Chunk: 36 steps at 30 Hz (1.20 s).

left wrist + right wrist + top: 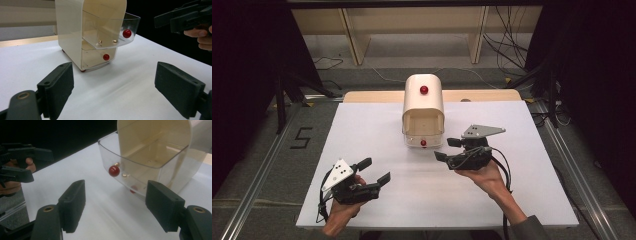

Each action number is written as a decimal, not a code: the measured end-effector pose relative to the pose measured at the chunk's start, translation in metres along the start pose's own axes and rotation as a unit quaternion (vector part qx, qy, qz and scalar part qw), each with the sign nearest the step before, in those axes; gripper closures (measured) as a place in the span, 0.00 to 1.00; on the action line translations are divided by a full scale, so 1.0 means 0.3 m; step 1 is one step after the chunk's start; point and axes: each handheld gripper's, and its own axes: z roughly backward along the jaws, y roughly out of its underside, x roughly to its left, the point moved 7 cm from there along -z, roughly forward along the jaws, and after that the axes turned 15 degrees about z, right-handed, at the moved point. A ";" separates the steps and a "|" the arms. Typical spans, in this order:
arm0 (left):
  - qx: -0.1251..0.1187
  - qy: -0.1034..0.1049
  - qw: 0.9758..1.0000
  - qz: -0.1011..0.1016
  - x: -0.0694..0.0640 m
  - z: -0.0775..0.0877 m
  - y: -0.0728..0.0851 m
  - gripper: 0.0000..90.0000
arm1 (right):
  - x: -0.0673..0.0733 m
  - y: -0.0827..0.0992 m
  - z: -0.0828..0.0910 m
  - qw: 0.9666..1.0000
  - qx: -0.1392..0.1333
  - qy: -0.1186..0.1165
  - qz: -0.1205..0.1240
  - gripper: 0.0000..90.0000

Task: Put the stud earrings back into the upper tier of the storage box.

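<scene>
The right gripper [447, 149] is hovering just beside the cabinet's [423, 107] front, jaws spread apart and holding nothing. The left gripper [374, 170] is hanging over the near left part of the bench [522, 190], also gaping and empty, well apart from the cabinet. The cream cabinet is standing at the bench's far middle, its clear drawer [125, 32] sticking out toward the person, a red knob [127, 33] on the drawer front and another knob [424, 90] on top. The white bench is lying bare around it. Beyond it, a wooden shelf [412, 30] is standing against the back, cables [507, 45] are trailing over the grey floor [272, 165], and dark curtains are closing both sides.
</scene>
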 end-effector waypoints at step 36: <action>0.016 0.009 1.000 -0.002 -0.006 -0.006 0.010 0.17 | 0.015 0.330 0.195 0.997 -0.056 0.050 -0.028 0.31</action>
